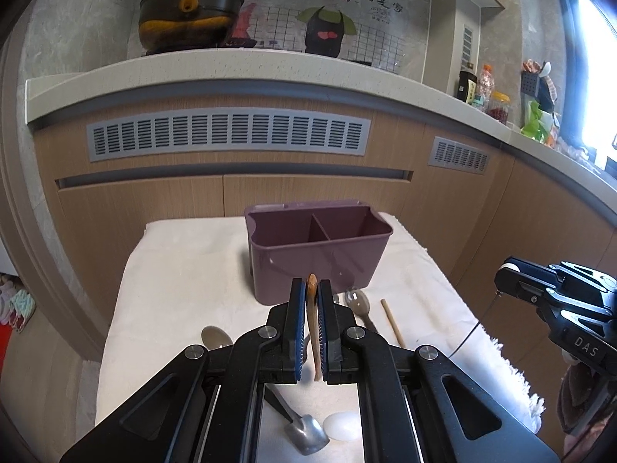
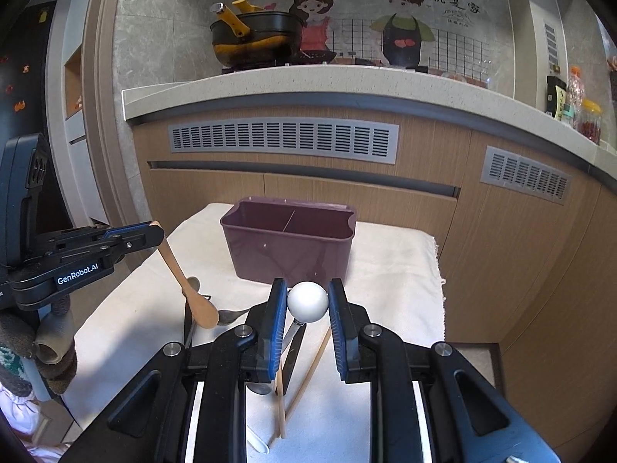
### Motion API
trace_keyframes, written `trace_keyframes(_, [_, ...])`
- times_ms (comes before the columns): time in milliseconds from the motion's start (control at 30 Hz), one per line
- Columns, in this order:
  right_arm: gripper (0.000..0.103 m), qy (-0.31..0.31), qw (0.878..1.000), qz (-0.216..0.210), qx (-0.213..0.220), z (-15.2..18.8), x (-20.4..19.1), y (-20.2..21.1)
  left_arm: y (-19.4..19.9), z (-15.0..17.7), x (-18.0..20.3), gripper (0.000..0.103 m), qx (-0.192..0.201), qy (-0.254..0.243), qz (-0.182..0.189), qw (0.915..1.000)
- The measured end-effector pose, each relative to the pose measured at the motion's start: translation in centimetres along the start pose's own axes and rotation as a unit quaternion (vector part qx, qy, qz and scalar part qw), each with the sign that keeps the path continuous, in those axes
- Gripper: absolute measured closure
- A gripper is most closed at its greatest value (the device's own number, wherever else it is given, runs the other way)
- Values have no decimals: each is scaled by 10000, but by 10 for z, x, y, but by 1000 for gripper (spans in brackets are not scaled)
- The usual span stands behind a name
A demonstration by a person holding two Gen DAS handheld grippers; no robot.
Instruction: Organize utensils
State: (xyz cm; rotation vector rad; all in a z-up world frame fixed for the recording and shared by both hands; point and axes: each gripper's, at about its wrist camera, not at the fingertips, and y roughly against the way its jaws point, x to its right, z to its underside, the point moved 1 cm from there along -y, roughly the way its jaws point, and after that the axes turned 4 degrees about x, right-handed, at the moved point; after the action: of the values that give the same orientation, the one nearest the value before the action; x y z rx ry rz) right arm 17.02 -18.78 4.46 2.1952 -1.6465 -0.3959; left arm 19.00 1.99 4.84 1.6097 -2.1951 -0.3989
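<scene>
- The left gripper [image 1: 311,293] pinches a slim light-brown wooden spoon [image 1: 313,324] by its handle, the blue-edged jaws pressed tight on it; in the right wrist view the spoon's bowl hangs down clear of the cloth.
- The right gripper [image 2: 307,301] clamps the round white bowl of a white plastic spoon [image 2: 307,301] between its pads, jaws only slightly apart around it.
- Under the left gripper, at 6 o'clock, lie a grey metal scoop-shaped spoon [image 1: 306,434] and a white oval spoon bowl [image 1: 341,426], just beside each other.
- At 1 o'clock from the left jaws lie a shiny metal spoon [image 1: 356,301] and a wooden chopstick [image 1: 392,322]; at 9 o'clock another metal spoon [image 1: 216,337].
- Beyond both grippers, at 12 o'clock, stands the mauve plastic two-compartment utensil caddy [image 1: 316,266], both compartments empty.
- Everything rests on a cream towel-covered table [image 1: 173,270].
- Behind is a wood-fronted kitchen counter [image 1: 231,65] bearing a black and yellow pot [image 1: 185,23].
</scene>
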Motion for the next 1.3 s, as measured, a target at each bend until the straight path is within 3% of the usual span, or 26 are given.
trace_keyframes(233, [83, 272, 9988, 149, 370, -38, 0, 11, 15, -31, 12, 97, 330, -233, -25, 9992])
trace_keyframes(367, [83, 482, 9948, 260, 864, -97, 4, 14, 26, -89, 20, 97, 871, -498, -129, 9949])
trace_keyframes(533, [83, 562, 9911, 478, 1106, -149, 12, -21, 15, -153, 17, 97, 1408, -520, -221, 9884])
trace_keyframes(667, [83, 422, 9934, 564, 900, -153, 22, -59, -13, -169, 4, 97, 1364, -428, -193, 9895])
trace_keyframes(767, [83, 464, 9941, 553, 813, -140, 25, -66, -30, -149, -3, 97, 1098, -585, -86, 9922])
trace_keyframes(900, [83, 393, 9974, 386, 469, -120, 29, -69, -67, -94, -8, 95, 170, -837, 266, 9960])
trace_keyframes(1033, [83, 443, 9982, 339, 236, -97, 34, -63, -101, -33, -4, 93, -723, -1193, 645, 9881])
trace_keyframes(1167, [83, 363, 9989, 274, -101, -73, 43, -58, -131, 16, 1, 66, -1557, -1210, 1033, 9749])
trace_keyframes(1233, [83, 349, 9986, 321, -231, -59, 47, -57, -144, 29, 4, 59, -1764, -1255, 980, 9713])
trace_keyframes(1300, [83, 264, 9985, 290, -374, -49, 51, -59, -156, 35, 8, 45, -1878, -1301, 1033, 9681])
